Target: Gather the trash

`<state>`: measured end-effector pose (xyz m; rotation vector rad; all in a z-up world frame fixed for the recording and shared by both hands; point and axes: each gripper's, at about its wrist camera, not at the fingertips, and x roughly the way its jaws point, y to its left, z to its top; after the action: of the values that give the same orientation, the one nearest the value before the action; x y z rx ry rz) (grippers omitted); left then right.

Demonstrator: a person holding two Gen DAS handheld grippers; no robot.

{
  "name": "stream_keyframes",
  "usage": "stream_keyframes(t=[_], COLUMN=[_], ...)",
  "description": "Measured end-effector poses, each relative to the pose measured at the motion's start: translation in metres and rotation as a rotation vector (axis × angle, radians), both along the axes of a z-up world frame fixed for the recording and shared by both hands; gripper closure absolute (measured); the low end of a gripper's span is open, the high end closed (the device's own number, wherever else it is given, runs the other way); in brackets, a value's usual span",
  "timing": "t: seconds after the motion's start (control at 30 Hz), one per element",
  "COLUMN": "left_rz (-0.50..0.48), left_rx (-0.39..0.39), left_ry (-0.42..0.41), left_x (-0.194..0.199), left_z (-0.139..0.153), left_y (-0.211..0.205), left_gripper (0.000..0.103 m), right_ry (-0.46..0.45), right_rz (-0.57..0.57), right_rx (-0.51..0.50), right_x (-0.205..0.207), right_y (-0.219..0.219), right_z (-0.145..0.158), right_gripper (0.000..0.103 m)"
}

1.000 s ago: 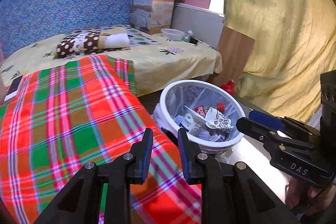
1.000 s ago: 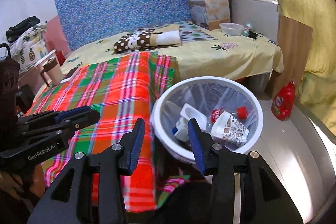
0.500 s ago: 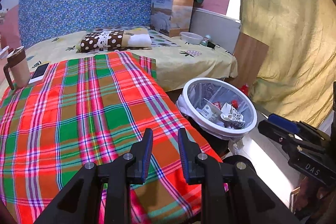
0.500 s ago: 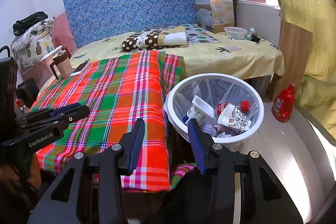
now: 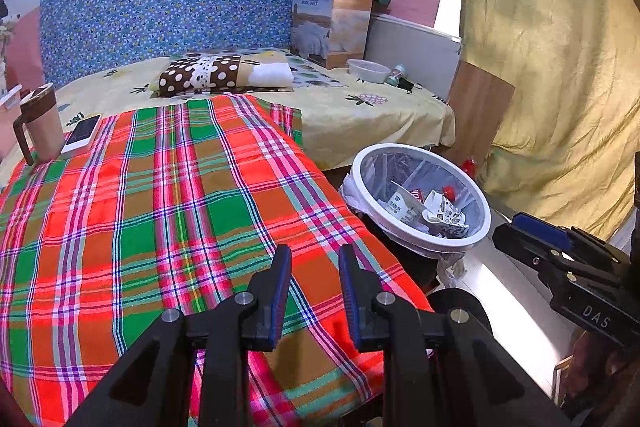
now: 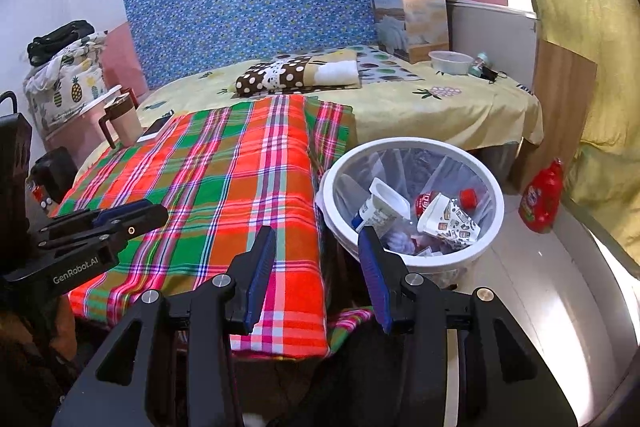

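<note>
1. the round white plastic trash bin (image 6: 412, 259), lined with a thin clear crinkled bag, stands on the glossy pale floor (image 6: 540, 291) just beside the near corner of the bench (image 5: 132, 227).
2. inside it lie a white tub-shaped container (image 6: 384, 205) tipped on its side, a patterned paper cup (image 6: 448, 219), a red-capped bottle (image 6: 466, 195) and smaller scraps, too jumbled to tell apart.
3. the bench is draped in a soft plaid cloth of red, green and orange.
4. at its far corner stand a tan mug (image 5: 40, 125) with a dark handle and a flat white phone (image 5: 82, 139).
5. the left hand-held gripper (image 5: 310, 291) hangs over the cloth, its blue-padded black fingers parted and holding nothing.
6. the right hand-held gripper (image 6: 316, 277) is spread wider, also bare, near the bin's rim.
7. a red plastic jug (image 6: 542, 195) sits on the floor by a rumpled yellow curtain (image 5: 552, 67).
</note>
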<state>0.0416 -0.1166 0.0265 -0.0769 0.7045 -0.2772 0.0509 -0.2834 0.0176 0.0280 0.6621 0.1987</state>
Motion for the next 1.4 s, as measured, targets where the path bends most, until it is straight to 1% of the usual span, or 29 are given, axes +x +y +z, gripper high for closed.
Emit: stream_keyframes(t=[0.77,1.4], left_rz=[-0.001,-0.01], left_rx=[0.011,0.012], left_ry=[0.01,-0.011], left_x=[0.0016,-0.0026], left_z=[-0.0018,-0.0004], left_y=[0.0002,-0.0019], left_gripper=[0.079,0.079], right_ry=[0.004,0.009], right_rz=[0.01,0.009], right_rx=[-0.002,-0.002], right_x=[0.0013,0.0021], right_y=[0.0061,0.0058], right_z=[0.0001,-0.0007], right_gripper=[0.058,0.058])
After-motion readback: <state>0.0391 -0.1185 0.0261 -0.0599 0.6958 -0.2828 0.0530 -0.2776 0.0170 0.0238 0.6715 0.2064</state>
